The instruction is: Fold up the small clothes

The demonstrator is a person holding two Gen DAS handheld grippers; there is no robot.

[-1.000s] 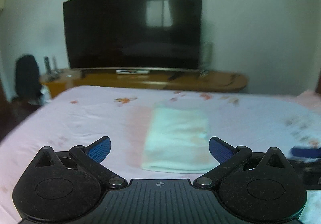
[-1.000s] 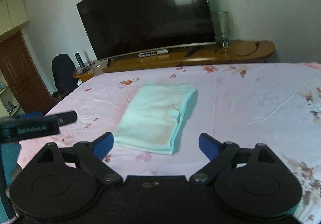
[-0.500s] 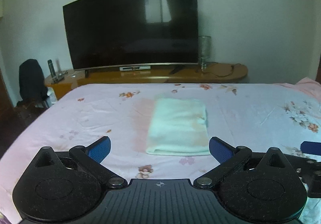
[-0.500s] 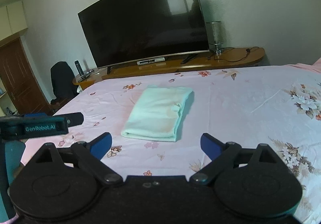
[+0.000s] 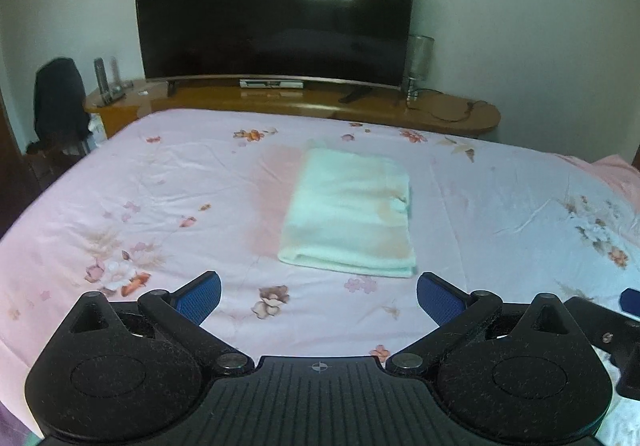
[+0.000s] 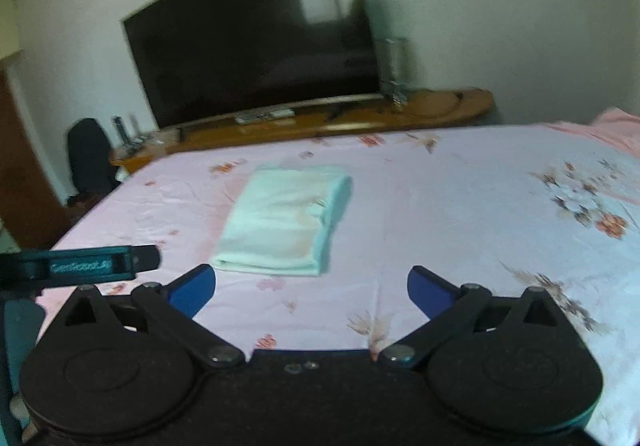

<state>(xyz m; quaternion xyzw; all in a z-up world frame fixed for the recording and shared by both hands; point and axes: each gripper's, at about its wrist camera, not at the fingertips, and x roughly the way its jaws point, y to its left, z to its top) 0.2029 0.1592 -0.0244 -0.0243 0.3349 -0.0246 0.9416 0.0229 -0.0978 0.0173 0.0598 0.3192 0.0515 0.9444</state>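
A pale mint-green garment (image 5: 350,212) lies folded in a neat rectangle on the pink floral bed sheet (image 5: 160,190). It also shows in the right wrist view (image 6: 286,222). My left gripper (image 5: 319,298) is open and empty, held above the sheet a little in front of the garment's near edge. My right gripper (image 6: 312,292) is open and empty, in front of the garment and to its right. The left gripper's body (image 6: 80,266) shows at the left edge of the right wrist view.
A large curved TV (image 5: 276,6) stands on a wooden console (image 5: 296,102) beyond the bed's far edge. A glass lamp (image 5: 418,64) stands on the console's right. A black chair (image 5: 58,102) stands at the far left. A wooden door (image 6: 24,182) is on the left.
Both grippers have drawn back and up from the folded garment, so more of the sheet shows in front of it. The garment has not moved. Both grippers stay open.
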